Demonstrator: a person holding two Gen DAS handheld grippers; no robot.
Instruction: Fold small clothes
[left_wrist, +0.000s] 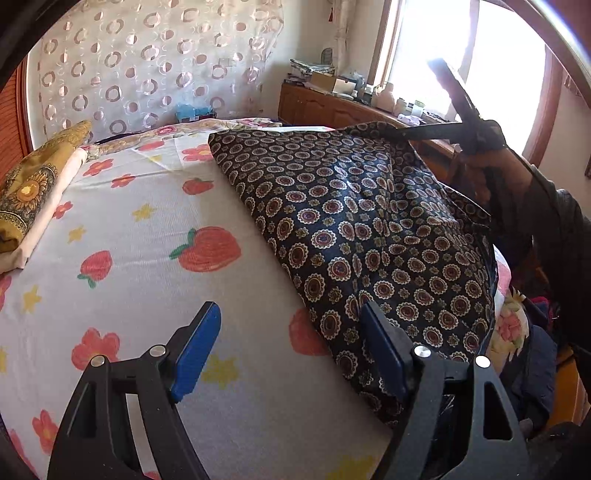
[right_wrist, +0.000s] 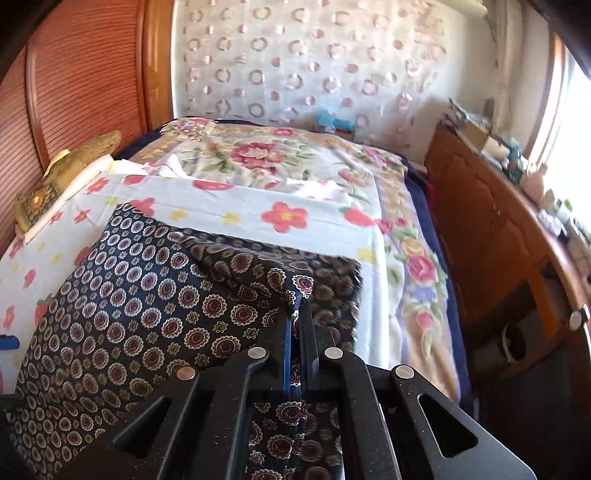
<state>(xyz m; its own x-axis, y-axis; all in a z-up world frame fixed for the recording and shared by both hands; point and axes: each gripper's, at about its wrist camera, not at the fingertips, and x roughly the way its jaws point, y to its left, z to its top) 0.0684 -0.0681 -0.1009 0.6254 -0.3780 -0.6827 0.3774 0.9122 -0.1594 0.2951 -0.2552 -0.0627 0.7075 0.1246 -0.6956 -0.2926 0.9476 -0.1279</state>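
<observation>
A dark navy garment with a round medallion print (left_wrist: 369, 236) lies on the bed's right part, one far corner lifted. My left gripper (left_wrist: 291, 343) is open and empty, low over the sheet at the garment's near edge; its right blue pad (left_wrist: 380, 350) is over the cloth. My right gripper (right_wrist: 295, 325) is shut on a fold of the garment (right_wrist: 147, 314) and holds it raised above the bed. In the left wrist view the right gripper (left_wrist: 391, 131) shows at the upper right, pinching the garment's lifted corner.
The bed has a white sheet with red flowers and strawberries (left_wrist: 147, 229) and a floral blanket (right_wrist: 258, 155) behind. Folded yellow and cream clothes (left_wrist: 33, 195) lie at the left edge. A wooden cabinet with clutter (right_wrist: 498, 229) runs along the right, under a window.
</observation>
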